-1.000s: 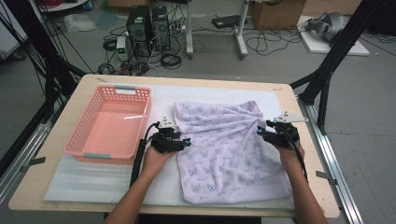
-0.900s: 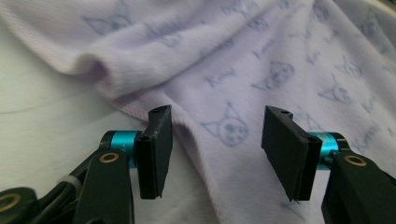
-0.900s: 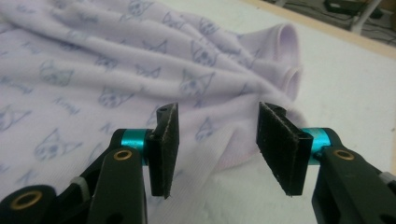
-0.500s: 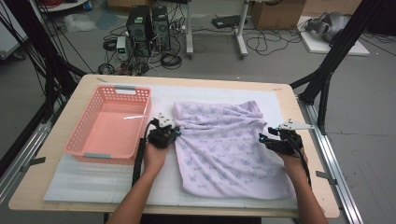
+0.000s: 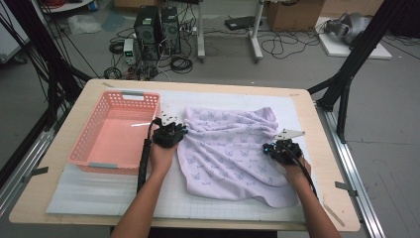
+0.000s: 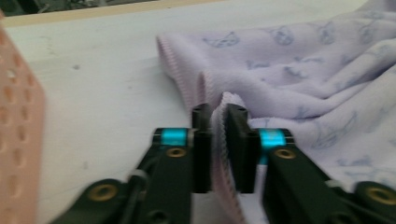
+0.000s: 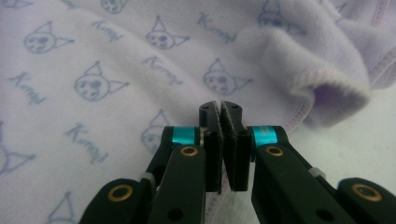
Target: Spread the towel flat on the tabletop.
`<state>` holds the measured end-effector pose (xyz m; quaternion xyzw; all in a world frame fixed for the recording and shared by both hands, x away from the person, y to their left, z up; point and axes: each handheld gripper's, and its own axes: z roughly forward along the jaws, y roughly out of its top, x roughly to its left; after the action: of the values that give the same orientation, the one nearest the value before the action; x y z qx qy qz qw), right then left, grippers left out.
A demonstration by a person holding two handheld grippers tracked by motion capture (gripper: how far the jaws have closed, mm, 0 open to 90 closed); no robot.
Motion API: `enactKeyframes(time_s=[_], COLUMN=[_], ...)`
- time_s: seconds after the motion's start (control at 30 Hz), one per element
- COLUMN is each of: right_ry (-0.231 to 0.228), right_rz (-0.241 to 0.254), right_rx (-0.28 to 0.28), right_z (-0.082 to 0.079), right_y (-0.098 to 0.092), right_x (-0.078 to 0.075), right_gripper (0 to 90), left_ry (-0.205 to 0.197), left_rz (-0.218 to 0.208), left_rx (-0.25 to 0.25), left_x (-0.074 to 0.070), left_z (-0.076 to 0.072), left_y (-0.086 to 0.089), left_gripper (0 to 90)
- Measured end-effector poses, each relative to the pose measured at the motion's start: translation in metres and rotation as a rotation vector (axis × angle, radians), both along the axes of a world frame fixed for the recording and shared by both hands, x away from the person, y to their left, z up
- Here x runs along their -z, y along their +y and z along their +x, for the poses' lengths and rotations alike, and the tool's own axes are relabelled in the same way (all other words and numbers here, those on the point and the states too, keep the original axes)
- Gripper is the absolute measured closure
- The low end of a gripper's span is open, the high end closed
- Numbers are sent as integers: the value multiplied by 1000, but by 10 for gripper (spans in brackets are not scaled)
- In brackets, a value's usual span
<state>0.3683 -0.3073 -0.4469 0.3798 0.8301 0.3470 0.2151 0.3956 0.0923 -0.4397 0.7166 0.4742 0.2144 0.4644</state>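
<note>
Left gripper view: left gripper [image 6: 219,109] pinches towel [image 6: 299,70] hem, jaws just loosened.
Right gripper [image 7: 222,107]: clamped shut, maybe a thin edge; can't confirm.
Risk: hem slips out when lifted.

Both of the person's forearms reached up from the near edge, bare to the elbow, set well apart. The left hand [image 5: 161,156] held the left gripper [image 5: 171,133] low and pointed forward; its jaws, which had just been opening a little, stood close together with a fold of the cloth [image 6: 299,79] between the pads (the hem ran right up the gap). The right hand [image 5: 295,173] carried the right gripper [image 5: 278,148], its jaws having just closed, pressed flat together above the cloth.
</note>
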Motion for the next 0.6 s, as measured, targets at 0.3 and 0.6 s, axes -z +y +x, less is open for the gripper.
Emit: enactKeyframes(time_s=[0.3, 0.6], right_ry=[-132, -106], right_rz=[-95, 64], right_rx=[273, 250], right_z=[34, 16], right_y=[-19, -27], right_x=[2, -11], right_gripper=[878, 598], left_ry=[47, 103], left_rz=[0, -27], left_rx=[135, 300], left_x=[1, 4], left_z=[-17, -45], left_y=[-8, -16], left_gripper=[457, 399])
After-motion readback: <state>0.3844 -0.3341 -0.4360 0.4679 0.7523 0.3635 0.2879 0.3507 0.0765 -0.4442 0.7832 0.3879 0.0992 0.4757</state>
